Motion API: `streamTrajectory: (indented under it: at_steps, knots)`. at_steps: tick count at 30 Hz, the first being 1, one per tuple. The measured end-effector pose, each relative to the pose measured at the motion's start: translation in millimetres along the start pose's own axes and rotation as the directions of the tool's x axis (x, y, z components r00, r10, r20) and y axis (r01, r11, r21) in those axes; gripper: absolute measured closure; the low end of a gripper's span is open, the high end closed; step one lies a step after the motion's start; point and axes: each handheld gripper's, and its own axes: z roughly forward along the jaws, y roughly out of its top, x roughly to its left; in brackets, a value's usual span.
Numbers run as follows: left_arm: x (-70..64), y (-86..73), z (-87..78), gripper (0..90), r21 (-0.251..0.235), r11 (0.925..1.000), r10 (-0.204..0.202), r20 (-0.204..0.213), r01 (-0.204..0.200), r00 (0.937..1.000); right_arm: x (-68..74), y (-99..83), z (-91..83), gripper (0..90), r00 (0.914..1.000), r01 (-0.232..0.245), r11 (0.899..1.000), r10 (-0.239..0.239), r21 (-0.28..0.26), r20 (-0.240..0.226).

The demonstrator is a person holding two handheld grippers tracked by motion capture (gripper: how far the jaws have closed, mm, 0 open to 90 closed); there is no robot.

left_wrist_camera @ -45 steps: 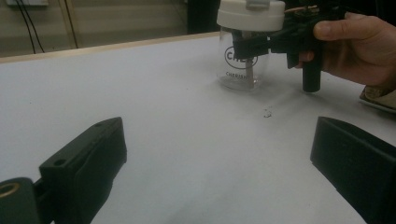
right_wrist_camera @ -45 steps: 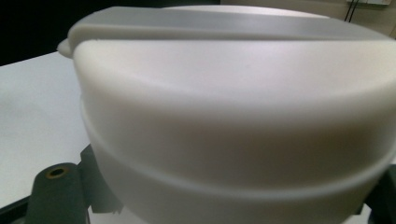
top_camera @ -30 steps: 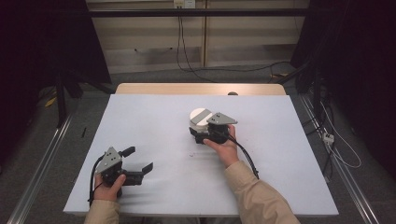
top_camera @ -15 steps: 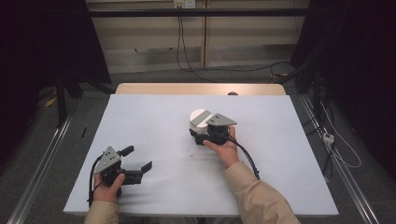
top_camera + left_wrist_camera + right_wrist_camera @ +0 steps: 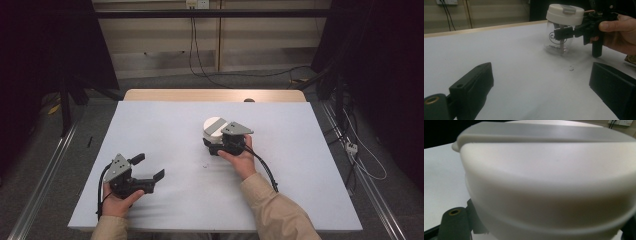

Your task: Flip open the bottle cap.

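A clear jar [image 5: 212, 136] with a white lid [image 5: 214, 125] stands upright at the middle of the white table [image 5: 160, 125]. My right gripper [image 5: 213, 143] reaches it from the near right, jaws either side of the body just under the lid, shut on it. The left gripper view shows the jar [image 5: 559, 43] with printed lettering and one black jaw of the right gripper [image 5: 566, 32] across its side. In the right gripper view the lid [image 5: 549, 182] sits very close above one finger [image 5: 454, 225]. My left gripper [image 5: 149, 167] rests open at the front left, nothing between its fingers [image 5: 471, 87].
A small dark speck [image 5: 206, 165] lies on the table in front of the jar. The table's far wooden edge [image 5: 215, 95] sits beyond the white surface. Cables [image 5: 360, 160] run along the floor to the right, with metal rails on both sides.
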Motion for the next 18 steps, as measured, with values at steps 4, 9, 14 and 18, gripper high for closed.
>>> streamTrajectory:
  at_steps: [4,9,14,18]
  knots:
    - [-1.9,3.1,4.5,7.0,-0.004,0.9999,-0.012,0.007,0.012,0.9999,-0.1,0.0,0.0,18.5,1.0,-0.002,1.0,0.002,0.001,-0.001]
    - [-5.1,7.0,9.2,20.7,-0.001,1.0,-0.006,0.013,0.006,0.9999,0.1,-0.3,-0.2,18.5,1.0,0.001,1.0,-0.001,0.001,0.001]
    - [-6.9,9.8,13.5,37.1,0.016,0.9998,-0.014,0.019,0.014,0.9997,0.3,-0.2,-0.3,18.5,1.0,0.0,1.0,0.0,0.003,0.001]
    - [-7.2,10.7,16.2,42.8,0.032,0.9993,-0.017,0.012,0.017,0.9998,0.2,-0.3,-0.4,18.6,1.0,-0.002,1.0,0.002,0.004,0.001]
